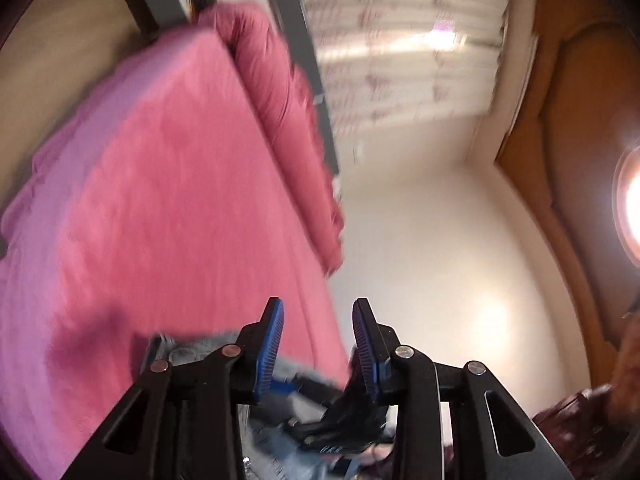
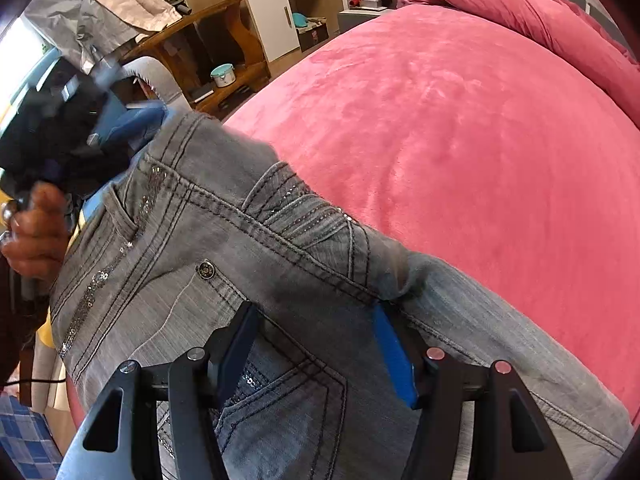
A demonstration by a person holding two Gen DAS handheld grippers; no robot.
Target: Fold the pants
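Grey jeans [image 2: 256, 248] with sequin trim lie on the near edge of a pink bed [image 2: 460, 128]. In the right wrist view my right gripper [image 2: 316, 312] is open just above the jeans near the back pockets, with nothing between its fingers. My left gripper [image 2: 132, 120] shows at the upper left of that view, at the waistband corner, held by a hand. In the blurred left wrist view my left gripper [image 1: 318, 308] is open and tilted up toward the wall, with a strip of the jeans [image 1: 192, 350] below and behind its fingers.
A rolled pink blanket [image 2: 520, 12] lies along the bed's far side. A wooden shelf unit [image 2: 216, 52] and a white cabinet [image 2: 272, 12] stand beyond the bed's left edge. A curtained window [image 1: 400, 40] and a bright lamp [image 1: 632, 204] show in the left wrist view.
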